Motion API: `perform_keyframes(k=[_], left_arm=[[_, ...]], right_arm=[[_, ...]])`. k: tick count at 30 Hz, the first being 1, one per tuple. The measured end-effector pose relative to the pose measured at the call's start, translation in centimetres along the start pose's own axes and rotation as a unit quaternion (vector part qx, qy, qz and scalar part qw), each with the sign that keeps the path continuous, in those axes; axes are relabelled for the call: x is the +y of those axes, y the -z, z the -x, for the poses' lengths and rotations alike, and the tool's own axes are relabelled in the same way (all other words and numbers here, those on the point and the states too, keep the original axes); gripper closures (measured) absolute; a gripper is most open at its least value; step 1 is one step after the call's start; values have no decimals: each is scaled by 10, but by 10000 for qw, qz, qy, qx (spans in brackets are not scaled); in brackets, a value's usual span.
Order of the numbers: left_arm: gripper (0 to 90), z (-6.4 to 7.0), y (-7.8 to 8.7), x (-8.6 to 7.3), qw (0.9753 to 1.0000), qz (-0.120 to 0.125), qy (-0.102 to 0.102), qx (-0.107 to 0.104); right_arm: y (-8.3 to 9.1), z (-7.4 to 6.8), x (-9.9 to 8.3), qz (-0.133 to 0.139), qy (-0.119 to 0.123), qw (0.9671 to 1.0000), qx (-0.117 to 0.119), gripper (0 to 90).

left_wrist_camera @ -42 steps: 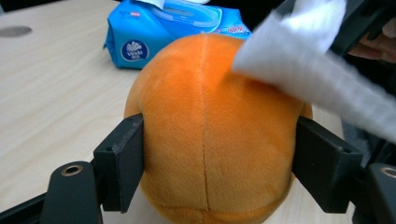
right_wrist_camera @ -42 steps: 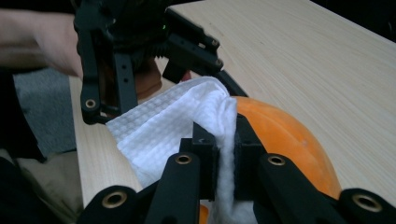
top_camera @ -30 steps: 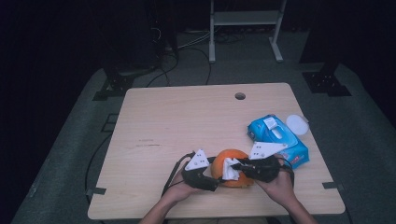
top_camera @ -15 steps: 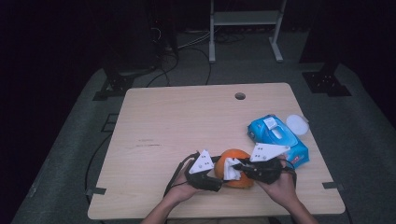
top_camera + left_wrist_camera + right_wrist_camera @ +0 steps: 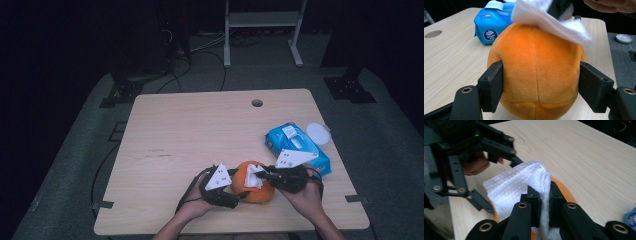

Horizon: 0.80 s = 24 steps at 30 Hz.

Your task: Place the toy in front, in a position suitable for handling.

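Orange plush sits near the table's front edge, clamped at its sides by the left gripper, whose jaws press into the fabric. The right gripper is pinched tight on a white wipe and holds it against the plush's top. Wiping seems under way: the wipe is out of the blue pack just beside and already on the toy, but most of the orange surface looks untouched. The plush lies between both grippers, touching each.

High view looks down; tool views sit close, sharing perhaps the orange plush.
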<state>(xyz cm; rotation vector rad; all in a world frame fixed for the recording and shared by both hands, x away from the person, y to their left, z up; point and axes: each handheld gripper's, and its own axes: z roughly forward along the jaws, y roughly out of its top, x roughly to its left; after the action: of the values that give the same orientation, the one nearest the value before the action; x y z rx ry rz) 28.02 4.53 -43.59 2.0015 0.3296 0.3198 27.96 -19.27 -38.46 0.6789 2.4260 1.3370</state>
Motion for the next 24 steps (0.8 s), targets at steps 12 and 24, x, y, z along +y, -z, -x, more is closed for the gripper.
perform_keyframes(k=[12, 24], left_arm=[[283, 0, 2, -5, 9999, -126, -105, 38], [238, -7, -1, -6, 9992, -56, 386, -128]], right_arm=[[-16, -13, 8, -19, 187, 9996, 210, 823], [-22, -15, 4, 43, -54, 9991, 427, 822]])
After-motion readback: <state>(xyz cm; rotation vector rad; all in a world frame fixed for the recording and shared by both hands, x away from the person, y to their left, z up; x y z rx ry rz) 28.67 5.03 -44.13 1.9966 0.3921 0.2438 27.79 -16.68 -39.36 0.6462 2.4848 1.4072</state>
